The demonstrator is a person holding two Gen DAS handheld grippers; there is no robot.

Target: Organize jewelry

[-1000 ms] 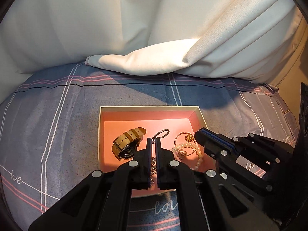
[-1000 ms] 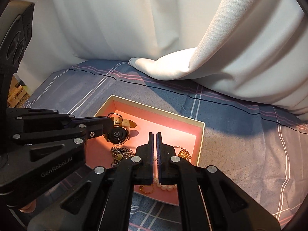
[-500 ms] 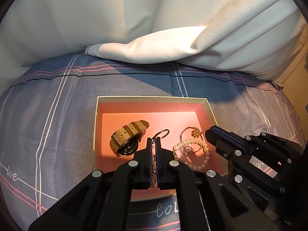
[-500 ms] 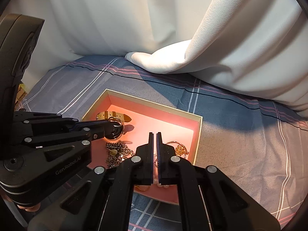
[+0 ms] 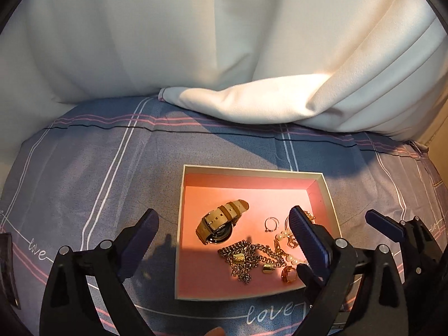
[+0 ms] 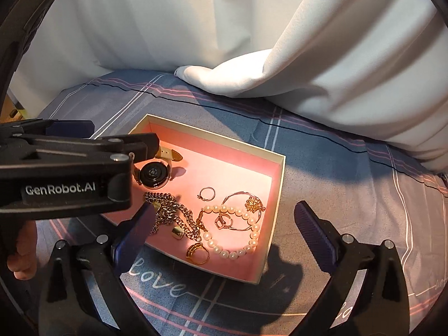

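Note:
A cream box [image 5: 252, 171] [image 6: 280, 184] with pink lining lies on the bed sheet. It holds a tan-strap watch [image 5: 218, 224] [image 6: 154, 175], a chunky chain necklace [image 5: 246, 254] [image 6: 170, 212], a pearl bracelet [image 6: 238, 240], a gold ring [image 6: 197, 253], a thin ring [image 6: 207, 193] and a flower bangle [image 6: 253, 204]. My left gripper [image 5: 224, 212] hovers over the box's left half. Its jaws are opening, and no item is pressed between its pads. My right gripper [image 6: 224, 208] hangs above the near edge. Its jaws are also opening, and it holds nothing.
A white curtain [image 5: 252, 103] drapes onto the grey-blue plaid sheet [image 5: 98, 182] behind the box. In the right wrist view the left gripper's body [image 6: 64, 179] covers the box's left corner. A person's fingers [image 6: 22, 263] show below it.
Both grippers were shut in the earlier frames and now stand wide apart. The chain necklace, earlier hidden behind the left gripper's shut fingers, now lies in full view on the pink lining.

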